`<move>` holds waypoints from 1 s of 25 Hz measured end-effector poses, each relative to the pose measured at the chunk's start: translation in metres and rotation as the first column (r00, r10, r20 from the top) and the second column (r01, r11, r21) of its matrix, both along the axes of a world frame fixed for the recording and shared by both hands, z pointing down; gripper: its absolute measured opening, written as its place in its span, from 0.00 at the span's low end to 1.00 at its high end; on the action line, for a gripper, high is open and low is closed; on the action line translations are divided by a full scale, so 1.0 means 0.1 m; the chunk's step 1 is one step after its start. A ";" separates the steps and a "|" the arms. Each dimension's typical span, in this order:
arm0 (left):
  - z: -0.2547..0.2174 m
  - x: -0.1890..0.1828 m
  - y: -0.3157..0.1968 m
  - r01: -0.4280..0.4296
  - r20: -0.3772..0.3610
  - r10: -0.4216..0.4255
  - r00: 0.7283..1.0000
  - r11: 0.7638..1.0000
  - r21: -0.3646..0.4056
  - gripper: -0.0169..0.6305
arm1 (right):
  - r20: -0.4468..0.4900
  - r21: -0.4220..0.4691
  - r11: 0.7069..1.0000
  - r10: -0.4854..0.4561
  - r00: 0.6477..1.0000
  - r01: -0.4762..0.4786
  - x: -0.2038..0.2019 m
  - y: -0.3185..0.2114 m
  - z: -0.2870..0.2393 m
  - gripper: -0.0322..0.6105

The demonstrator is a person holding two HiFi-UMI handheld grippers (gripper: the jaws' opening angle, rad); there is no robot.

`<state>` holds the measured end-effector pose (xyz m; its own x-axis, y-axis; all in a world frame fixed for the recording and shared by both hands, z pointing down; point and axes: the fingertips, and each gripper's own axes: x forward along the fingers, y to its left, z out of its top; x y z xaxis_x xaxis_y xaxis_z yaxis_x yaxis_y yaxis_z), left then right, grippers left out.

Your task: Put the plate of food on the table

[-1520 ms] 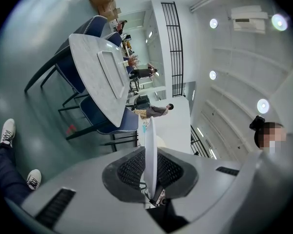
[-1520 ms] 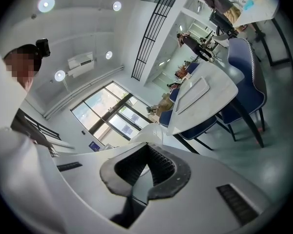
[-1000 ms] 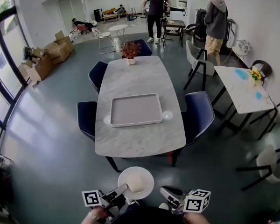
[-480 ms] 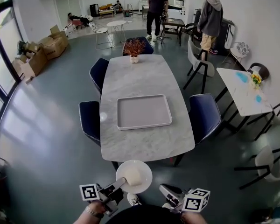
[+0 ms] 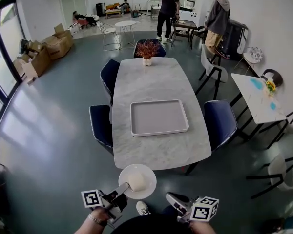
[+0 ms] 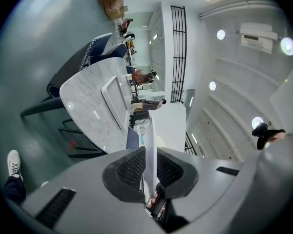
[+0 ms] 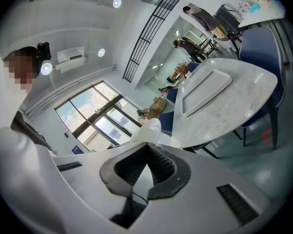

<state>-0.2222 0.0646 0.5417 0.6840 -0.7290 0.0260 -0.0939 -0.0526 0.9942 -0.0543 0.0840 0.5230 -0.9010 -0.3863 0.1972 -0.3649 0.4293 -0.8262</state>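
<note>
A white plate [image 5: 145, 174] carrying a pale bun [image 5: 136, 181] hangs just short of the near end of the grey marble table [image 5: 161, 152]. My left gripper [image 5: 121, 189] is shut on the plate's near rim. In the left gripper view the plate [image 6: 150, 145] stands edge-on between the jaws of the left gripper [image 6: 150, 179], with the table [image 6: 85, 116] beyond. My right gripper [image 5: 170, 197] is low right of the plate, shut and empty. In the right gripper view, the right gripper [image 7: 147, 145] has its tips together, with the plate [image 7: 147, 129] just past them and the table [image 7: 239, 106] to the right.
A large grey tray [image 5: 159, 117] lies mid-table and a plant in a vase [image 5: 147, 50] stands at the far end. Blue chairs [image 5: 101, 126] [image 5: 219, 121] flank the table. A white side table [image 5: 258, 99] stands right. Two people [image 5: 216, 16] are far back, with boxes [image 5: 44, 52] at left.
The table has drawn closer in the head view. Both grippers and the plate have moved forward, and the plate now sits right by the table's near edge.
</note>
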 end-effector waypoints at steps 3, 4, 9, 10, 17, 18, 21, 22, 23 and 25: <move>0.03 -0.06 -0.03 0.020 -0.012 -0.020 1.000 1.000 -0.008 0.09 | 0.000 -0.007 1.000 -0.012 1.000 0.012 -0.06 -0.01 -0.01 0.07; 0.03 -0.07 -0.05 0.023 -0.014 -0.023 1.000 1.000 -0.010 0.09 | 0.002 -0.010 1.000 -0.016 1.000 0.016 -0.08 -0.02 -0.01 0.07; 0.02 -0.08 -0.17 0.043 -0.012 -0.043 0.999 0.999 -0.022 0.09 | 0.028 -0.029 0.999 -0.044 0.999 0.044 -0.17 -0.19 0.03 0.07; 0.01 -0.08 -0.22 0.051 -0.009 -0.051 0.999 0.999 -0.018 0.09 | 0.030 -0.031 0.998 -0.055 0.998 0.056 -0.19 -0.25 0.02 0.07; 0.01 -0.08 -0.54 0.130 0.006 -0.130 0.992 0.991 -0.017 0.09 | 0.002 -0.007 0.988 -0.155 0.988 0.155 -0.24 -0.67 -0.02 0.07; 0.02 -0.07 -0.61 0.135 0.006 -0.135 0.991 0.991 -0.018 0.09 | -0.011 -0.011 0.987 -0.159 0.987 0.159 -0.22 -0.73 -0.02 0.07; 0.05 -0.03 -0.81 0.145 0.006 -0.145 0.989 0.989 -0.029 0.09 | -0.027 -0.028 0.987 -0.160 0.987 0.159 -0.13 -0.89 0.00 0.07; 0.07 -0.01 -0.88 0.148 0.008 -0.148 0.989 0.988 -0.032 0.09 | -0.017 -0.031 0.987 -0.159 0.987 0.158 -0.10 -0.94 0.01 0.07; 0.10 0.00 -0.96 0.150 0.009 -0.150 0.989 0.988 -0.036 0.09 | -0.003 -0.033 0.987 -0.157 0.988 0.157 -0.07 -0.99 0.02 0.07; 0.14 0.04 -1.12 0.154 0.006 -0.154 0.988 0.987 -0.043 0.09 | 0.003 -0.040 0.988 -0.148 0.989 0.148 0.02 -1.09 0.04 0.07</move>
<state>-0.2184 -0.0477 0.5557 0.5638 -0.8237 0.0613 -0.0998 0.0058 0.9950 -0.0527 -0.0246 0.5274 -0.9478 -0.2401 0.2097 -0.2995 0.4455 -0.8437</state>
